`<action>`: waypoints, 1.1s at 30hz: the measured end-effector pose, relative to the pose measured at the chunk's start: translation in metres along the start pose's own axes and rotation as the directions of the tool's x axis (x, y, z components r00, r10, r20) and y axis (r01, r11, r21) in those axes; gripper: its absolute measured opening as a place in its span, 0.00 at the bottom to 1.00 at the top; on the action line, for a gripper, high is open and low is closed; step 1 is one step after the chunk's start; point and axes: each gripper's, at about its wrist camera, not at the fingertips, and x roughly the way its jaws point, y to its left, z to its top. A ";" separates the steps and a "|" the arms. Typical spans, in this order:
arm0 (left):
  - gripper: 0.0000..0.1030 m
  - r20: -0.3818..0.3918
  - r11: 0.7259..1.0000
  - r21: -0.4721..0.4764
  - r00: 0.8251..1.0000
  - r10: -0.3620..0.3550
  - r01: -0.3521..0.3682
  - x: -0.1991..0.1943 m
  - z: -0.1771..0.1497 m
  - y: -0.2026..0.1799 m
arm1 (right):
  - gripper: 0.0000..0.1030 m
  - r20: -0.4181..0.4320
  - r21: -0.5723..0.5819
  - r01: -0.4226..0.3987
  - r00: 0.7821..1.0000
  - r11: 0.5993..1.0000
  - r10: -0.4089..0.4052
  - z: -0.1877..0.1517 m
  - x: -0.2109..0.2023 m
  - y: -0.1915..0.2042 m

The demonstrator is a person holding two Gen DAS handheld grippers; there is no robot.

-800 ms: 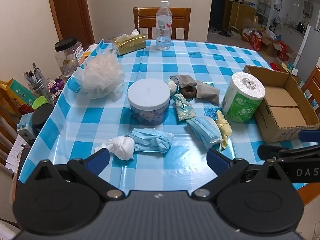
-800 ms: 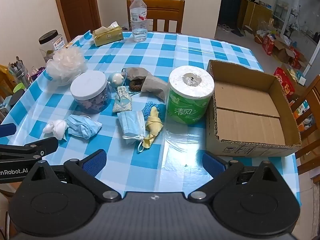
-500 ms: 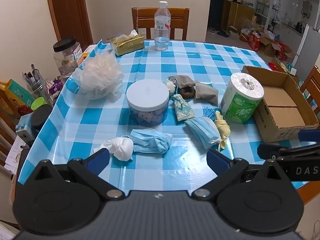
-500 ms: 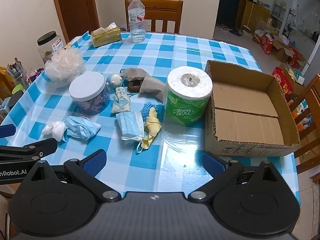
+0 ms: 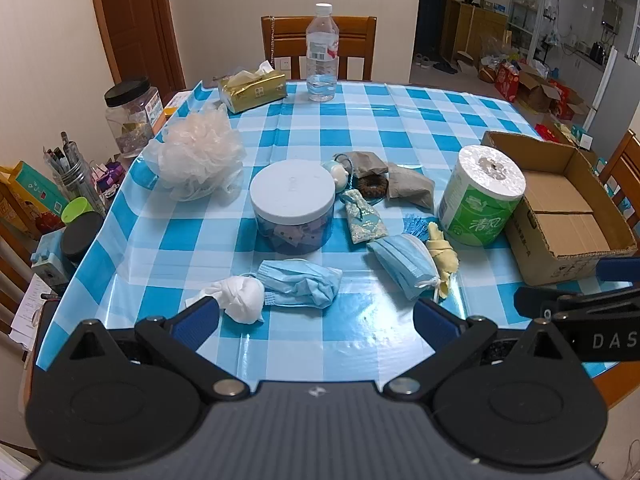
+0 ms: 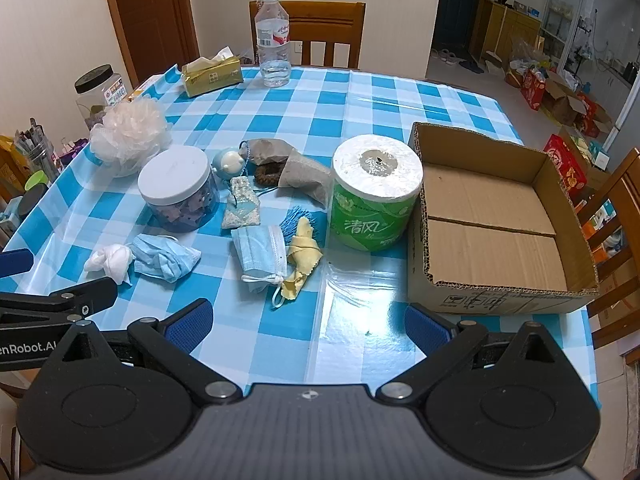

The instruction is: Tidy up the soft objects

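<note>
Soft things lie on a blue checked tablecloth (image 5: 360, 128): a white cloth ball (image 5: 242, 296), a crumpled blue mask (image 5: 300, 282), a folded blue mask (image 5: 404, 262) (image 6: 260, 254), a yellow cloth (image 6: 302, 258), a patterned sachet (image 5: 362, 222), grey pouches (image 5: 410, 188), a mesh bath puff (image 5: 196, 156) and a green-wrapped toilet roll (image 6: 374, 192). An empty cardboard box (image 6: 496, 220) stands to the right. My left gripper (image 5: 316, 318) hangs open just before the cloth ball and crumpled mask. My right gripper (image 6: 308, 320) hangs open above the front edge, holding nothing.
A white-lidded jar (image 5: 292, 204) stands mid-table, with a water bottle (image 5: 322, 64) and gold tissue pack (image 5: 252, 90) at the back. A chair (image 6: 328, 32) is behind. Left of the table are a pen cup (image 5: 74, 172) and a black-lidded jar (image 5: 130, 116).
Both views have shifted slightly; the table items sit a little farther off than before. Nothing on the table has moved and both grippers stay open.
</note>
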 end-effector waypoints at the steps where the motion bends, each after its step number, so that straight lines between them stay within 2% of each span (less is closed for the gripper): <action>1: 0.99 0.001 1.000 0.000 1.000 0.001 -0.001 0.000 0.000 0.000 | 1.00 0.000 0.000 0.000 1.000 1.000 0.000 0.000 0.000 0.000; 33: 0.99 -0.004 0.999 -0.012 0.999 0.033 -0.033 -0.008 0.000 -0.016 | 1.00 0.016 -0.019 -0.032 0.999 0.999 0.032 -0.001 -0.004 -0.015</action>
